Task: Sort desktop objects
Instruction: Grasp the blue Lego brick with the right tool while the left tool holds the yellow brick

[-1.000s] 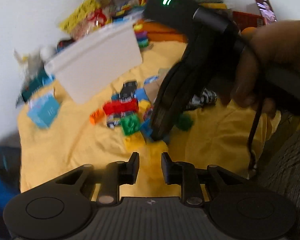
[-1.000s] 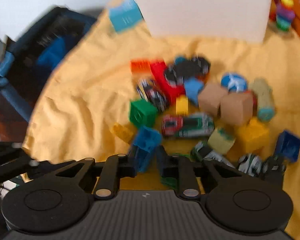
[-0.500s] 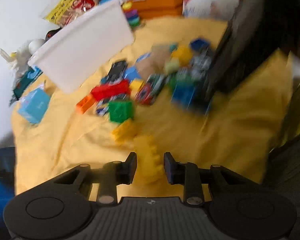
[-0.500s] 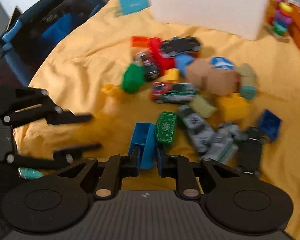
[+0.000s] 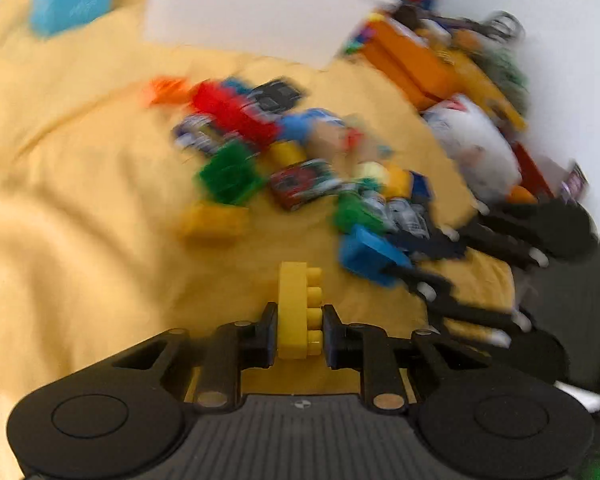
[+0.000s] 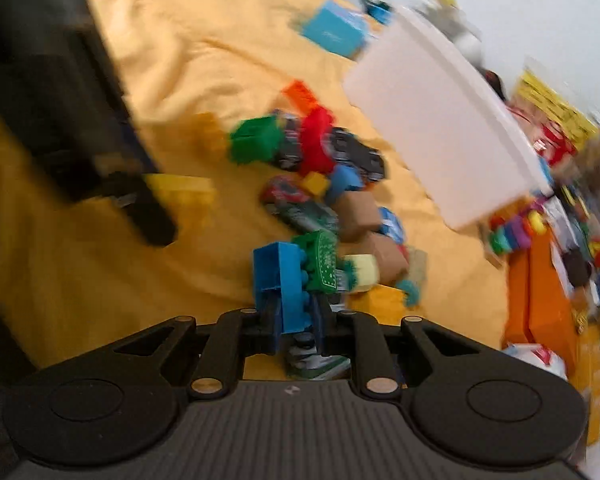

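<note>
I had the left gripper [image 5: 300,330] just closing on a yellow brick [image 5: 296,312], and the right gripper [image 6: 296,326] clamped on a blue brick [image 6: 280,280], both at the near edge of the yellow cloth [image 5: 80,200]. I judged this the pickup step; next called for carrying both to the white bin [image 6: 440,136] at the far edge.
</note>
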A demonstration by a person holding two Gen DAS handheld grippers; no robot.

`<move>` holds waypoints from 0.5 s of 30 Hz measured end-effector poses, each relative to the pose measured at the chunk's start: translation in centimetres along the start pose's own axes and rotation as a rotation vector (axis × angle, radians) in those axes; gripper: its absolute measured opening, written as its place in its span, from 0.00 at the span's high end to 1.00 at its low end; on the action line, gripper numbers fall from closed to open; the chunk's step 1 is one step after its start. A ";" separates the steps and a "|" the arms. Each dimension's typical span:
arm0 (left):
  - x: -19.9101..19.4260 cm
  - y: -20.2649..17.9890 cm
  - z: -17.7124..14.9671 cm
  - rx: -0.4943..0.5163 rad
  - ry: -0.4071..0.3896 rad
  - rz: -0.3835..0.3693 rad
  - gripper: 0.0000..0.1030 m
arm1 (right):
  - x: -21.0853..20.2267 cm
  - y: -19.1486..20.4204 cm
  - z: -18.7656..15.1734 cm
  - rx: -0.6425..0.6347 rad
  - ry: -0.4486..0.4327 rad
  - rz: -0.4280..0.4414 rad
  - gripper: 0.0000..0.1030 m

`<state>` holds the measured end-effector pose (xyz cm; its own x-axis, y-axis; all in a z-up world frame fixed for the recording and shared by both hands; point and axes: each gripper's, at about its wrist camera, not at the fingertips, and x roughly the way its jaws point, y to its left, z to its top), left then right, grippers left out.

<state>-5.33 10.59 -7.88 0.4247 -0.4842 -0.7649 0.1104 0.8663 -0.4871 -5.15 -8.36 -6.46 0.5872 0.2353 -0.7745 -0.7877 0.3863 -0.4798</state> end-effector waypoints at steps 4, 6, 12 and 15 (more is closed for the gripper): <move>-1.8 0.2 -0.2 -0.021 -0.043 0.089 0.50 | -1.8 0.4 -0.2 0.009 -0.069 0.064 0.74; -2.5 -0.5 -0.5 0.062 -0.076 0.180 0.49 | -2.1 0.3 0.0 0.023 -0.088 0.107 0.74; -3.5 -4.2 -1.1 0.354 -0.167 0.391 0.44 | -2.7 -1.7 0.1 0.204 -0.136 0.327 0.74; -3.6 -5.2 -1.5 0.419 -0.173 0.392 0.44 | -2.9 -4.6 -0.7 0.400 -0.161 0.300 0.74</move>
<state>-8.77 7.62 -3.27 0.6415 -0.1221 -0.7574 0.2458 0.9679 0.0522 -3.35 -11.45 -2.35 0.3929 0.5094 -0.7656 -0.8112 0.5841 -0.0277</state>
